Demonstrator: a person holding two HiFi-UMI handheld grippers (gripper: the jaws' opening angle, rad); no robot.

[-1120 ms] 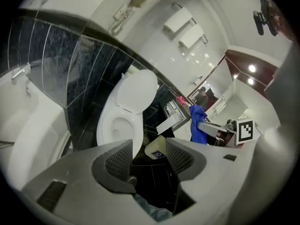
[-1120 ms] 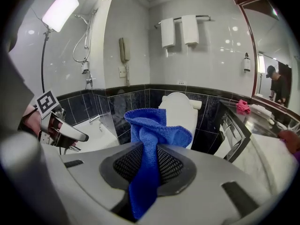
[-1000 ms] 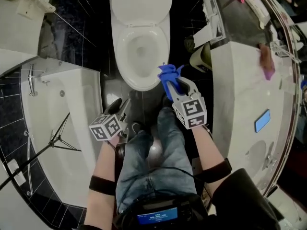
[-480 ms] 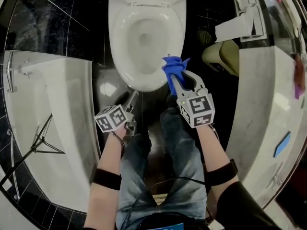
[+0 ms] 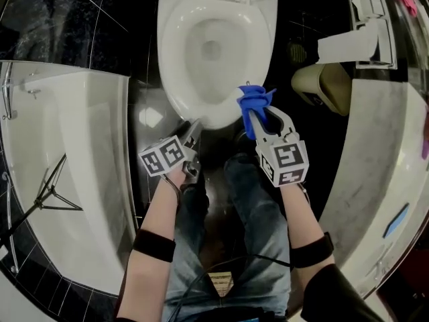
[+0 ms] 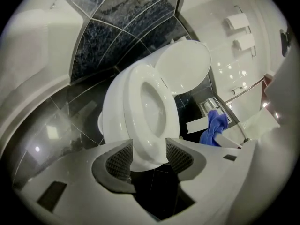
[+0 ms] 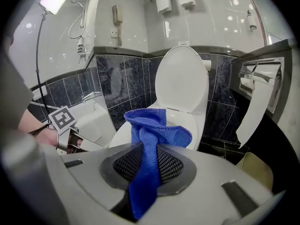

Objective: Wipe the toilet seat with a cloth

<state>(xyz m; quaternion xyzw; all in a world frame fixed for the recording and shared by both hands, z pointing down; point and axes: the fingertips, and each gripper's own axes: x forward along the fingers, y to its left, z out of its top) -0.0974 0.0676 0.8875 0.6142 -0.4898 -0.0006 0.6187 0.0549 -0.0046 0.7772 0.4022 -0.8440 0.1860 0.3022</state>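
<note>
Both grippers have sunk toward the toilet seat (image 5: 171, 66) since a second ago. The cloth (image 5: 257, 98), pinched in my right gripper (image 5: 258, 113), now sits at the seat's front right edge, and my left gripper (image 5: 194, 127) hangs spread and empty off its front rim. I count one seat, one cloth and two grippers, and I fear the narrowly bunched cloth may slip free when pressed down.

"What does everything rest on?"
"A glossy black tiled floor (image 5: 153, 143), with a lamp's glare on it."
"And what stands on it?"
"A white toilet (image 5: 214, 52) at centre, a beige bin (image 5: 325, 87) near its right, and a white bathtub (image 5: 77, 153) along the left."
</note>
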